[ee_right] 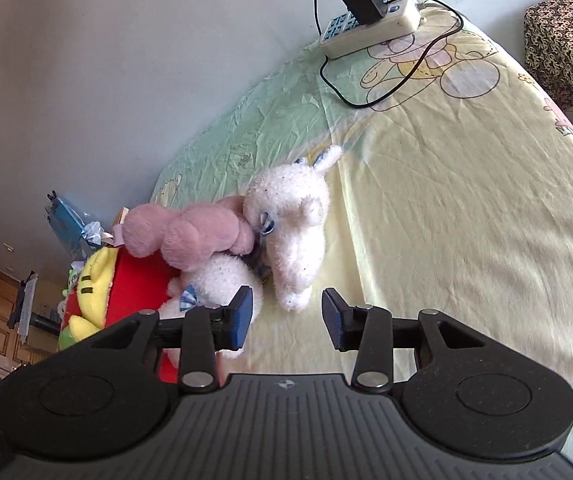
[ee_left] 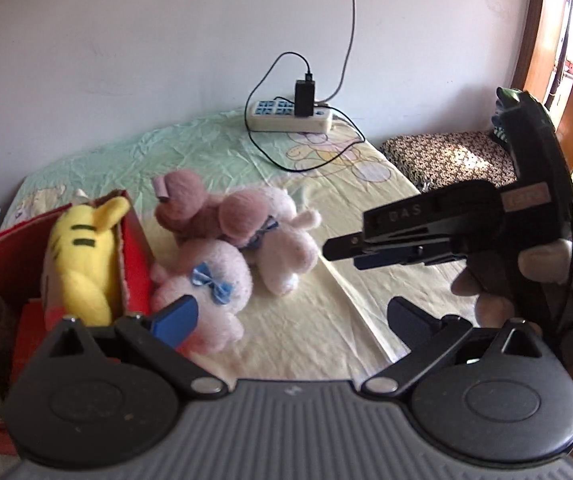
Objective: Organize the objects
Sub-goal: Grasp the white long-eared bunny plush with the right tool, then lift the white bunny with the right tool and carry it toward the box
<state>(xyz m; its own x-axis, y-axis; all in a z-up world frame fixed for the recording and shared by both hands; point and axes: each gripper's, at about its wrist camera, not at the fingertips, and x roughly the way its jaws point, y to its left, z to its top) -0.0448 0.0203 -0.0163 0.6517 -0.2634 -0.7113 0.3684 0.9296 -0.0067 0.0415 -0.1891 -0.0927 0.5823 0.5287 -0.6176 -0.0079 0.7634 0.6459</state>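
Three plush toys lie in a heap on the bed: a dusty pink one [ee_left: 198,208] on top, a pale pink one with a blue bow [ee_left: 206,292] in front, and a whitish one [ee_left: 286,248] to the right. They also show in the right wrist view: pink [ee_right: 190,236], bow plush [ee_right: 222,280], white [ee_right: 298,232]. A red box [ee_left: 134,248] at left holds a yellow striped plush [ee_left: 82,252]. My left gripper [ee_left: 290,316] is open and empty, just in front of the heap. My right gripper [ee_right: 286,316] is open and empty, close before the white plush; it shows in the left wrist view [ee_left: 426,236].
A power strip [ee_left: 290,116] with a black charger and cables lies at the far edge of the bed by the wall. A patterned stool [ee_left: 450,156] stands at right beyond the bed. The yellow-green sheet [ee_right: 466,208] stretches out to the right of the toys.
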